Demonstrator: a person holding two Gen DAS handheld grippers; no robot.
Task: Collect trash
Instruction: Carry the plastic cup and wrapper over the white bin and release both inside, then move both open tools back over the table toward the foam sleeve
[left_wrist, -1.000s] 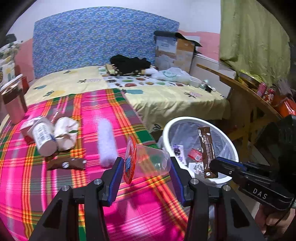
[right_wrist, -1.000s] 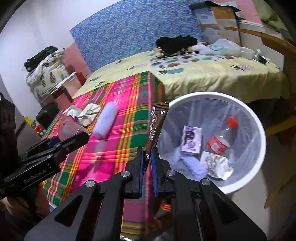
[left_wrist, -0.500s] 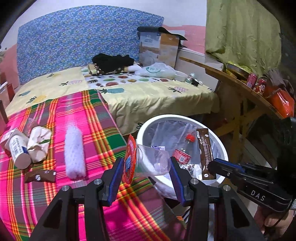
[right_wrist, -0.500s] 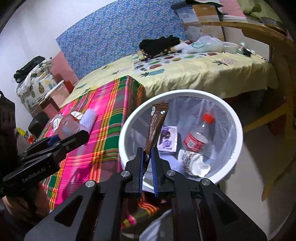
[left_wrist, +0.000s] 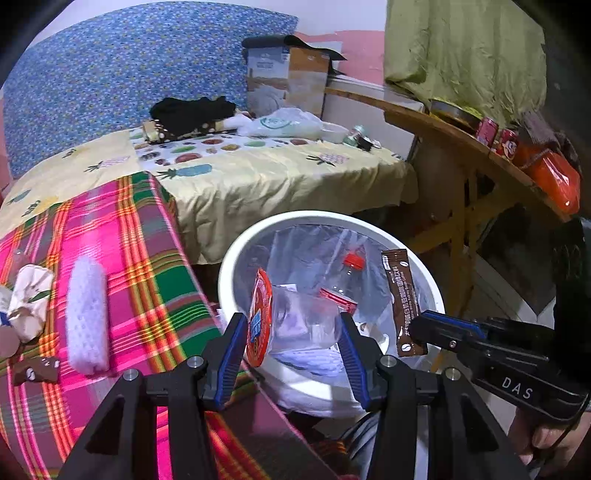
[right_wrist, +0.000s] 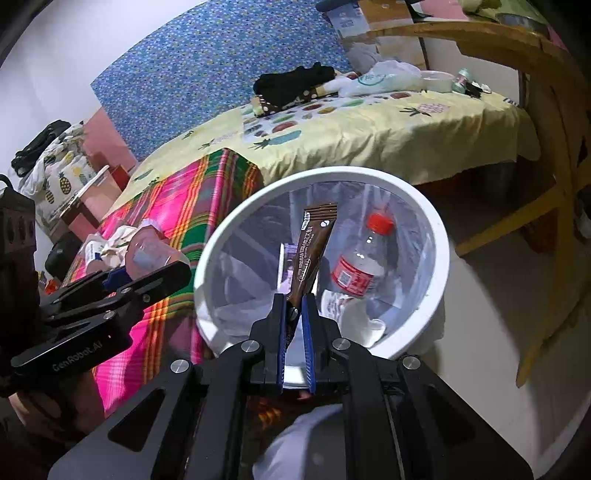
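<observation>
Both tongs are loaded: left tongs clamped on a clear plastic cup with a red foil lid, right tongs pinching a brown coffee sachet; both hang over the white plastic-lined bin; part each pair only while squarely above the opening, cup first, clear of the rim.
</observation>
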